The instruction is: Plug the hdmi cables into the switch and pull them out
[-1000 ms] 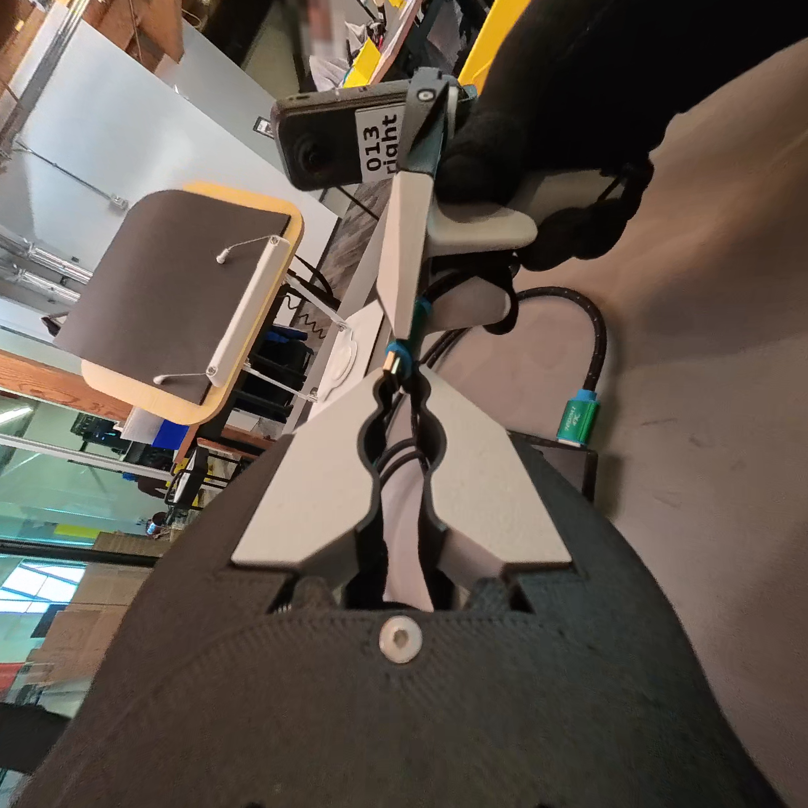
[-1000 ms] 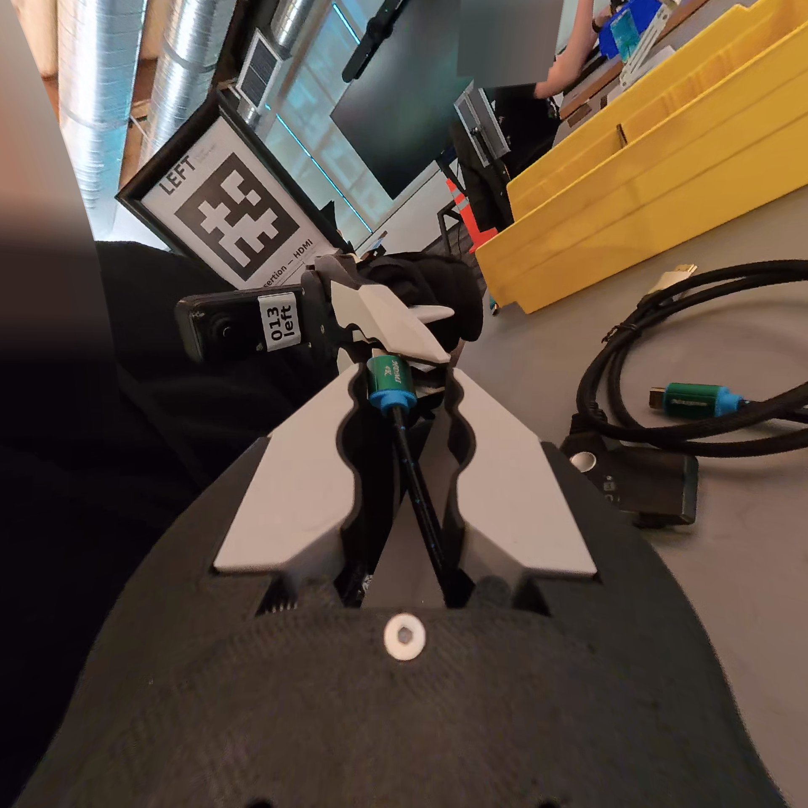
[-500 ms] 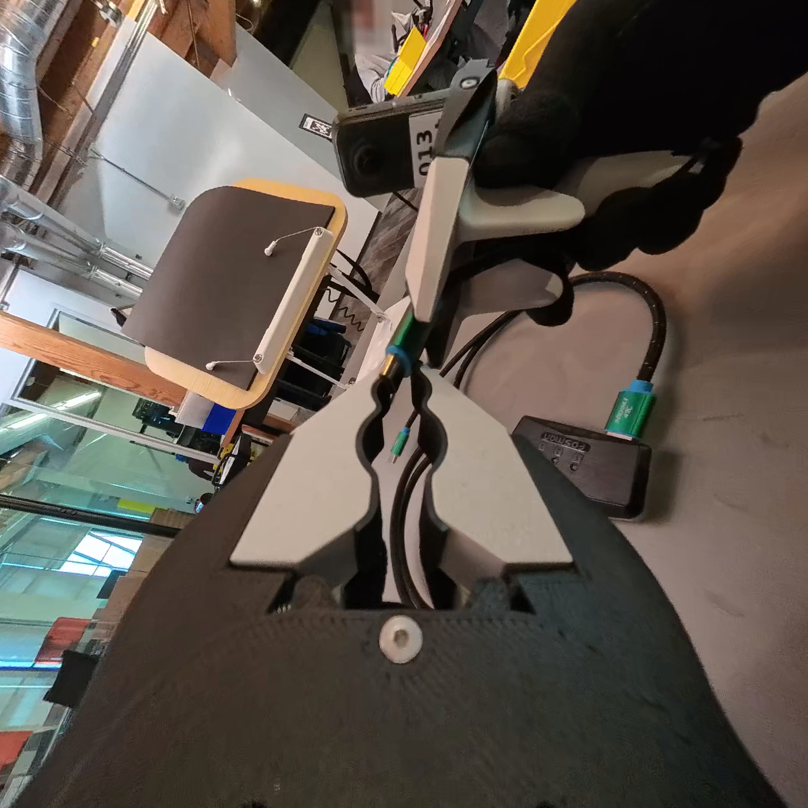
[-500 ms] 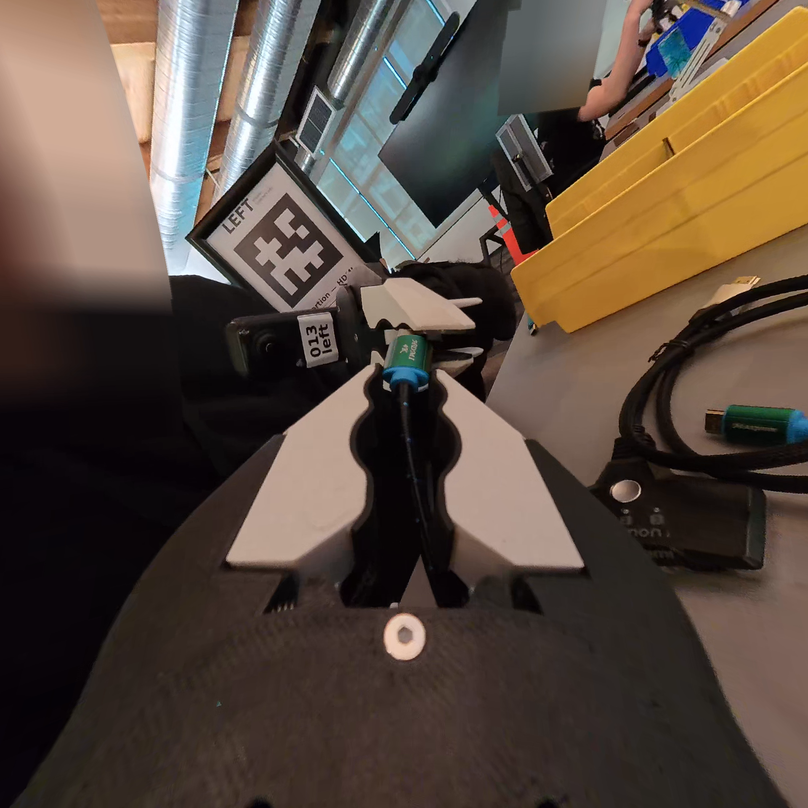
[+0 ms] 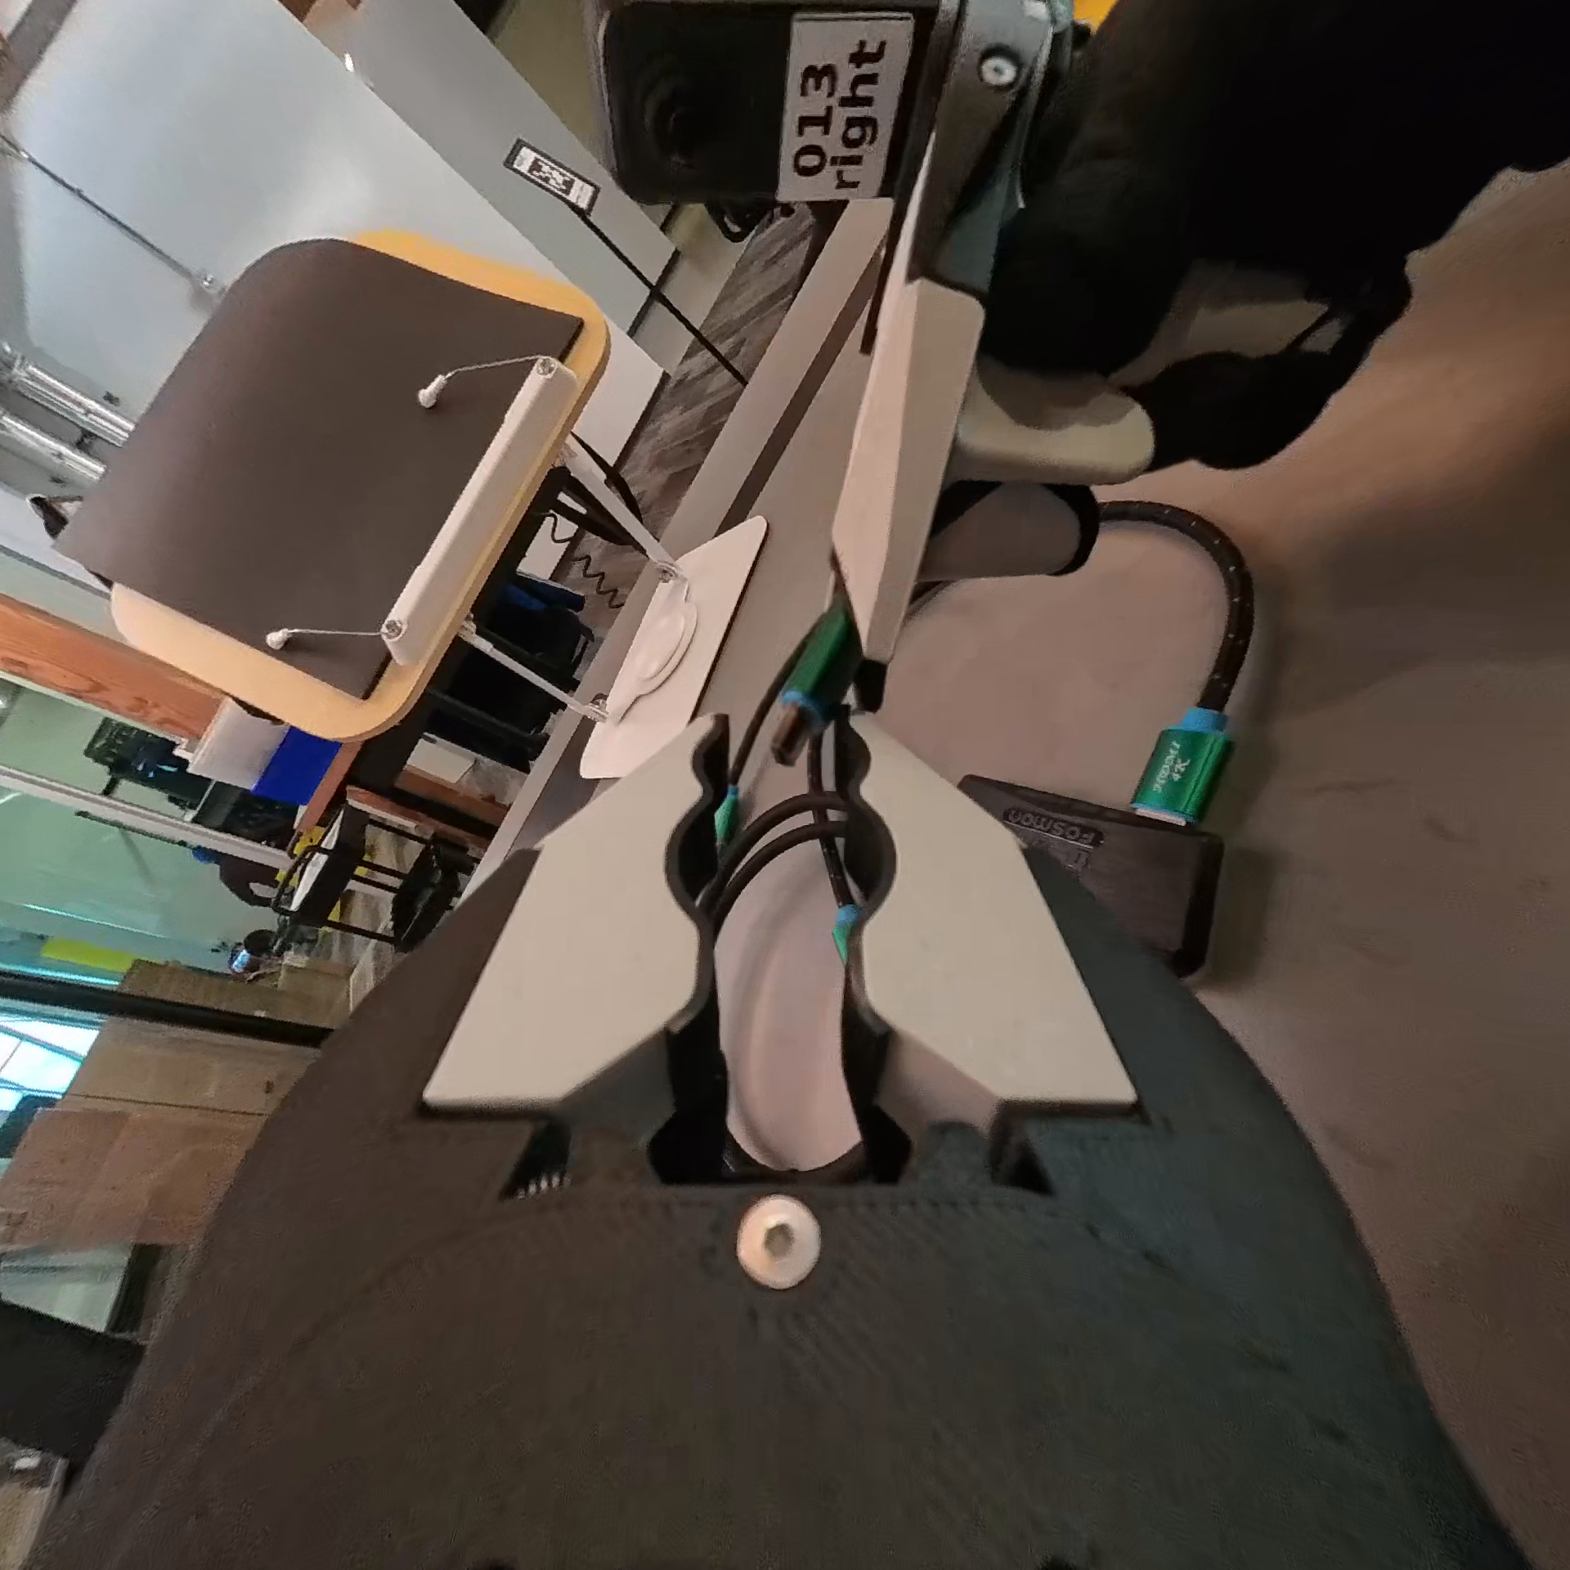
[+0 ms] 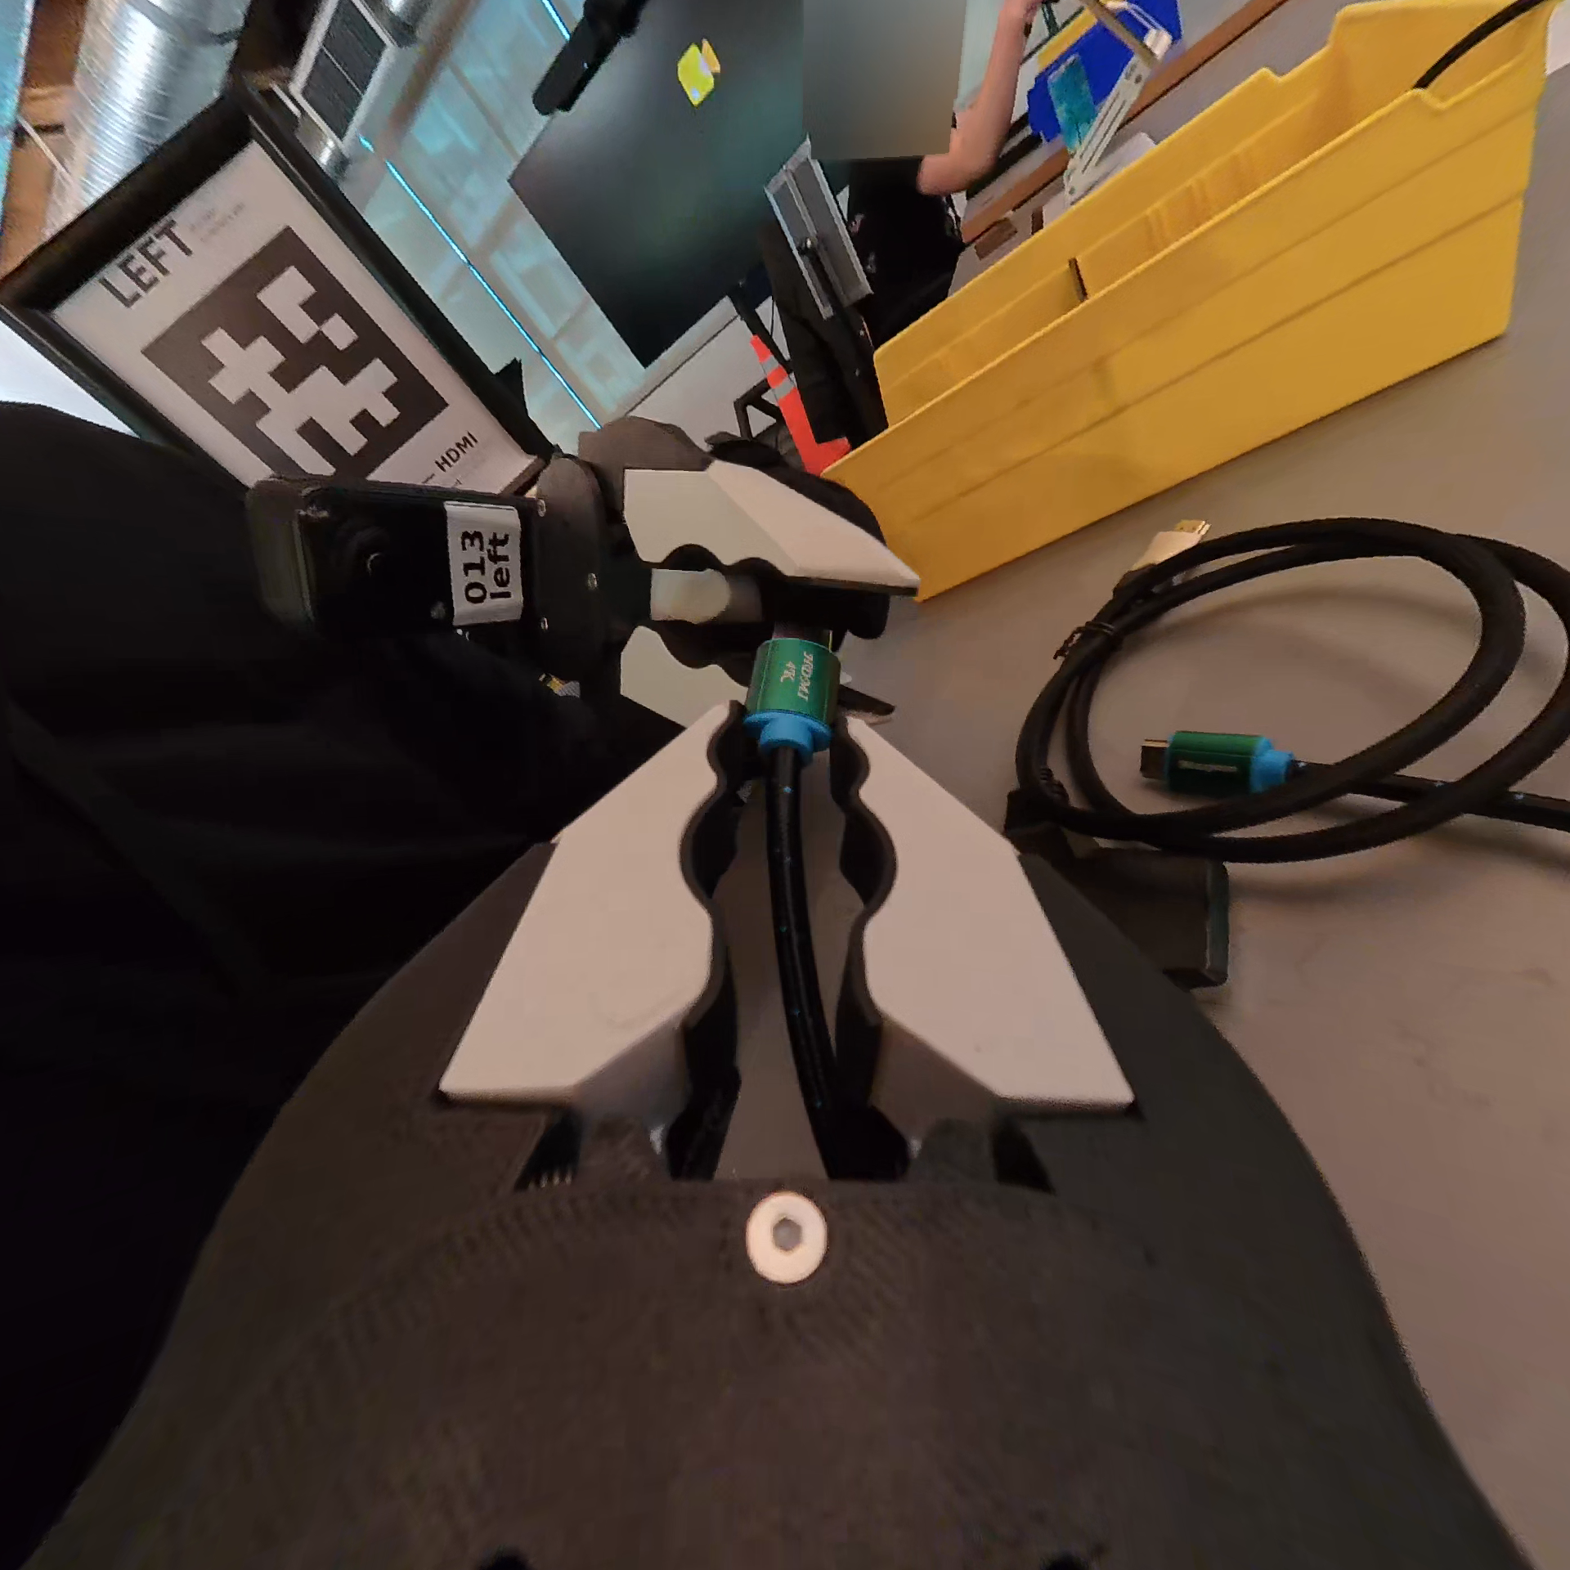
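Observation:
My right gripper (image 6: 790, 722) is shut on a black HDMI cable just behind the blue collar of its green plug (image 6: 794, 680). It holds the plug in the air, pointing at my left gripper (image 6: 790, 595). In the left wrist view my left gripper (image 5: 786, 731) is open, and the plug (image 5: 820, 663) has its metal tip right at the mouth of the fingers. The black switch (image 5: 1121, 875) lies on the grey table to the right, and it also shows in the right wrist view (image 6: 1181, 926). A second green plug (image 6: 1215, 756) lies loose beside it.
A coil of black cable (image 6: 1274, 680) with a pale plug (image 6: 1177, 539) lies on the table behind the switch. Yellow bins (image 6: 1189, 297) stand at the back. A framed marker sign (image 6: 280, 365) stands at the left. A tilted board on a stand (image 5: 340, 476) sits off the table's edge. Left and right tips are no more than a few centimetres apart. The black switch (image 5: 1121, 875) is about equally far from each gripper, around 10 cm.
My left gripper's fingers have opened from nearly shut. The right gripper, still holding the green plug, has come closer to the left one.

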Demonstrator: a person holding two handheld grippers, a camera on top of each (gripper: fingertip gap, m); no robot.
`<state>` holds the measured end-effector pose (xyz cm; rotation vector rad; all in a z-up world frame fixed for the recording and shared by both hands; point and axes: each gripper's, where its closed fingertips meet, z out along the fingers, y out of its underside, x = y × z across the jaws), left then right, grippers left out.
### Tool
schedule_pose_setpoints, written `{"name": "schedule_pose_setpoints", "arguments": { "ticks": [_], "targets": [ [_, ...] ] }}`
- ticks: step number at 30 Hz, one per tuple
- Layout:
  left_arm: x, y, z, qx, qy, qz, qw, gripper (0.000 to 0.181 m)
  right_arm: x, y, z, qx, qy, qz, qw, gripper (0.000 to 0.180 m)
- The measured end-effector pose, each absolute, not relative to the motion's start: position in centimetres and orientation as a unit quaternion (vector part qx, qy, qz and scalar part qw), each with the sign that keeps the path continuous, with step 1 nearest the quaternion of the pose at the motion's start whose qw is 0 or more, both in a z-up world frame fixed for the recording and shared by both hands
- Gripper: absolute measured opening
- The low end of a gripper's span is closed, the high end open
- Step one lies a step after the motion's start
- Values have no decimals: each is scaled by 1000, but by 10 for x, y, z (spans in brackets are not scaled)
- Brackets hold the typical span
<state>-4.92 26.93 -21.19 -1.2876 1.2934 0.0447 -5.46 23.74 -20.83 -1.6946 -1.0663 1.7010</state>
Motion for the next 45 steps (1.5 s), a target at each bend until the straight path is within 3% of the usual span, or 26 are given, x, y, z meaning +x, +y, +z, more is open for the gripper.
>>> {"name": "schedule_pose_setpoints", "arguments": {
  "ticks": [6,45],
  "targets": [
    [-45,266,-223,-554,585,31,591,8,-52,237,-214,-631,-398,618,246,17],
    [-45,288,-221,-599,493,88,624,11,-51,266,-204,-625,-248,674,306,18]
  ]
}}
